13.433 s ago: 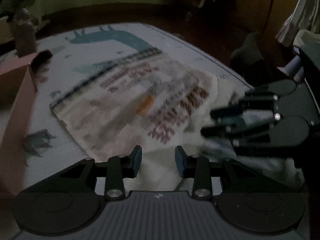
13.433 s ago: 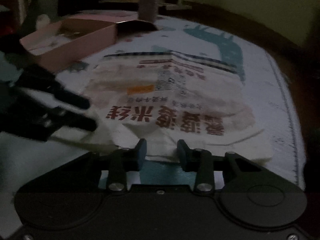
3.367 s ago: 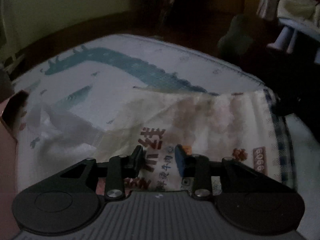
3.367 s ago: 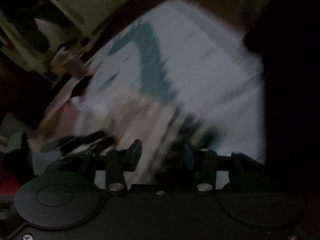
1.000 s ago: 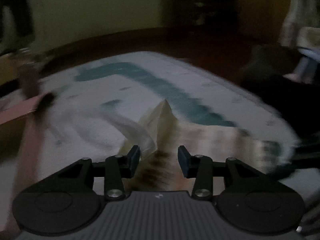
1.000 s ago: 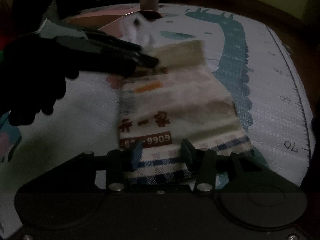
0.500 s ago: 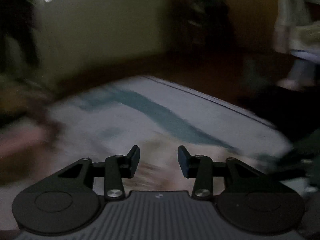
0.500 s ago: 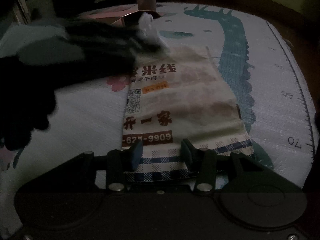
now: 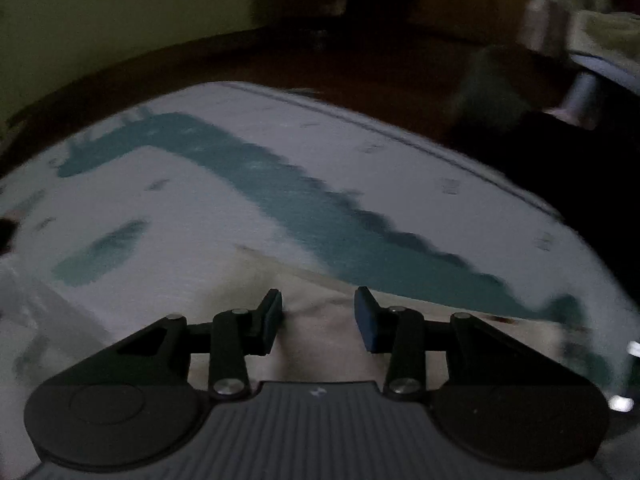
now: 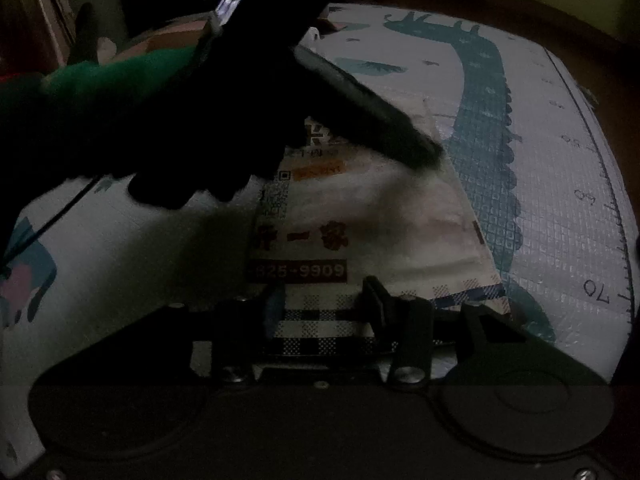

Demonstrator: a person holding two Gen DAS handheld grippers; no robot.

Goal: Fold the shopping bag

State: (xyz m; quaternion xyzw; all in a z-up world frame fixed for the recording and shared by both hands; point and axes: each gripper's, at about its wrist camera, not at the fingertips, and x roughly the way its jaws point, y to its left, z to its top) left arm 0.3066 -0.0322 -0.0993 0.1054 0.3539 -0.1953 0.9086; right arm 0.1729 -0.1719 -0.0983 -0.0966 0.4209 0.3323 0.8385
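The shopping bag (image 10: pixel 372 220) is a cream plastic bag with red print and a blue checked edge. It lies folded into a long strip on the play mat (image 10: pixel 560 184). My right gripper (image 10: pixel 324 304) is open, low over the bag's near checked end. My left gripper (image 9: pixel 318 314) is open above the bag's pale surface (image 9: pixel 320 344). In the right wrist view the left gripper (image 10: pixel 424 156) reaches in from the left, its dark fingers low over the bag's far half.
The mat carries a teal dinosaur print (image 9: pixel 280 196) and a ruler scale along its right edge (image 10: pixel 596 288). Dark wooden floor (image 9: pixel 360 68) surrounds the mat. A pink box (image 10: pixel 168 38) lies behind the left hand, mostly hidden.
The left gripper has swung across and down over the bag's far half, hiding the upper print from the right wrist view. The right gripper has barely moved.
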